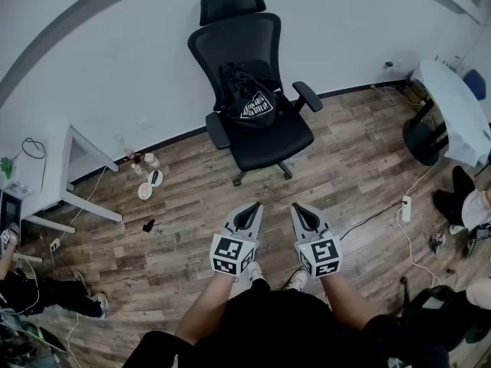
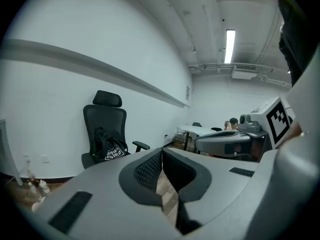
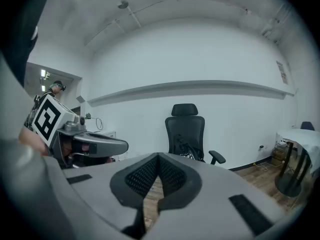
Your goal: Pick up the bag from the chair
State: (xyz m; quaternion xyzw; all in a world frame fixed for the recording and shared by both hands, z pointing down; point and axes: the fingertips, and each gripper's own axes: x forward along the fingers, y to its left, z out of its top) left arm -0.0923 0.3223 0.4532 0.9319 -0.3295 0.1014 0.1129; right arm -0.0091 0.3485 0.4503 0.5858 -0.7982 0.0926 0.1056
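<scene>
A black bag point(image 1: 249, 102) with a white logo sits on the seat of a black office chair point(image 1: 261, 37), leaning on its backrest. My left gripper point(image 1: 248, 207) and right gripper point(image 1: 301, 208) are held side by side over the wooden floor, well short of the chair and pointing toward it. Both are shut with nothing between the jaws. In the left gripper view the bag point(image 2: 109, 145) and chair point(image 2: 104, 119) stand to the left beyond the gripper point(image 2: 161, 151). The right gripper view has the bag point(image 3: 188, 150) and chair point(image 3: 185, 126) just beyond the gripper point(image 3: 159, 156).
A white desk point(image 1: 57, 182) stands at the left, with bottles and plates point(image 1: 146, 176) on the floor beside it. At the right are a white round table point(image 1: 453, 110) and a power strip point(image 1: 405, 208) with cables. People stand or sit at both side edges.
</scene>
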